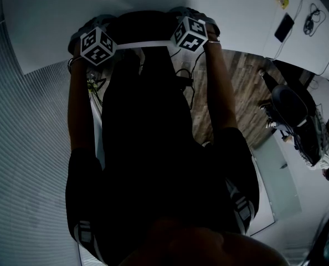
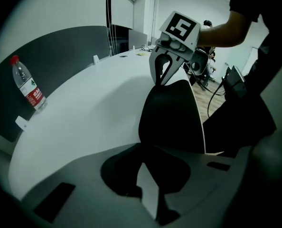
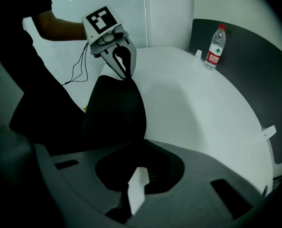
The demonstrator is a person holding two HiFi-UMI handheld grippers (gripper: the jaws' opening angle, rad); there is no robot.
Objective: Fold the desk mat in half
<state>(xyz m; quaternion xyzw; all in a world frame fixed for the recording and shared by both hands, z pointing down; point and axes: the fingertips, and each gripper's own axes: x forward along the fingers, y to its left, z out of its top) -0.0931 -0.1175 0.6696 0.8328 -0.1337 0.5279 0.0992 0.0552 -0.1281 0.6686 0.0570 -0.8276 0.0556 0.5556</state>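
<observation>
Left claw (image 2: 150, 198) and right claw (image 3: 136, 194) each clamp a corner of the black desk mat (image 2: 172, 118), which hangs beside the white worktop (image 2: 84, 122). Best to keep both corners level so the edges meet squarely.

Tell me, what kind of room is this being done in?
Most likely an office or shared workroom: a long white desk backed by a dark partition screen, a water bottle standing on it, and what looks like a swivel chair on the wood-look floor nearby.
</observation>
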